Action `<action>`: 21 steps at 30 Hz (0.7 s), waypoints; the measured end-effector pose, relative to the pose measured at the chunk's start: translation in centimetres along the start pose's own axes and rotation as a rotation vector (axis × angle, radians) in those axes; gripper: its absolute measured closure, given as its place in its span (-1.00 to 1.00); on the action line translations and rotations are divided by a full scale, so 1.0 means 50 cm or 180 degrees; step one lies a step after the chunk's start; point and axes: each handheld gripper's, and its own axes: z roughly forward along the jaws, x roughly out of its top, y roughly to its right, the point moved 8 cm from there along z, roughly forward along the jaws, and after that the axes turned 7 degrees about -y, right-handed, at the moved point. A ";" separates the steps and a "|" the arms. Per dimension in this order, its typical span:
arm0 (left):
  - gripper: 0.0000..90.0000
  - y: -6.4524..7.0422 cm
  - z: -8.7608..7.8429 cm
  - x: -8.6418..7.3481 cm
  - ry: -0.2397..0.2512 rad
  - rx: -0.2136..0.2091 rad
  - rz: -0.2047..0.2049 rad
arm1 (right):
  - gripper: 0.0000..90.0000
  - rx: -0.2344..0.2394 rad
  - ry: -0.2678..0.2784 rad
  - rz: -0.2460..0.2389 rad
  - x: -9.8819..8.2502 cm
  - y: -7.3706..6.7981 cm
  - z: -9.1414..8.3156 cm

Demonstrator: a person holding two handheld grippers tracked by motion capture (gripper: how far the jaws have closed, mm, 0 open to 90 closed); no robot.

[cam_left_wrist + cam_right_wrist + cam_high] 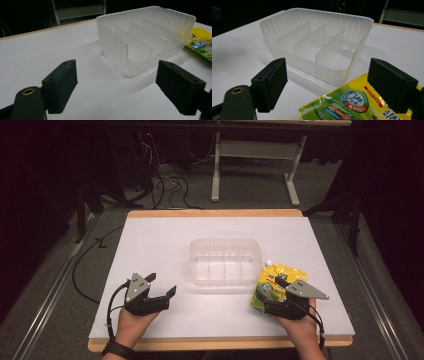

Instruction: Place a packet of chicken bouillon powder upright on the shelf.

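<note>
A clear plastic bin (pixel 226 261) with inner dividers stands in the middle of the white table (pixel 160 245). It appears as the bin (pixel 145 42) in the left gripper view and the bin (pixel 317 42) in the right gripper view. A yellow and green pouch (pixel 272 282) lies flat to the right of the bin, seen as the pouch (pixel 202 43) and the pouch (pixel 352 102). My left gripper (pixel 161 285) hovers open at the front left, nothing between its jaws. My right gripper (pixel 272 287) stands open just over the pouch's near end, pads apart from it.
The table's wooden front edge (pixel 220 343) runs just behind both hands. Cables (pixel 165 185) and a grey stand (pixel 255 165) sit on the dark floor beyond the far edge. A rail (pixel 50 290) runs along the left side.
</note>
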 end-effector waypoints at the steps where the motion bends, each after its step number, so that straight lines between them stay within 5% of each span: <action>1: -0.62 -0.001 0.000 0.000 -0.0004 0.0012 -0.0003 | -0.63 0.0001 0.0002 -0.0012 0.000 0.001 0.000; 9: -0.67 0.010 0.005 -0.003 -0.0065 0.0046 0.0143 | -0.67 0.0029 0.0015 -0.0010 -0.001 0.006 -0.005; 21: -0.65 0.015 0.010 -0.007 -0.0106 -0.0013 0.0132 | -0.67 0.0020 0.0007 0.0005 -0.002 0.012 -0.007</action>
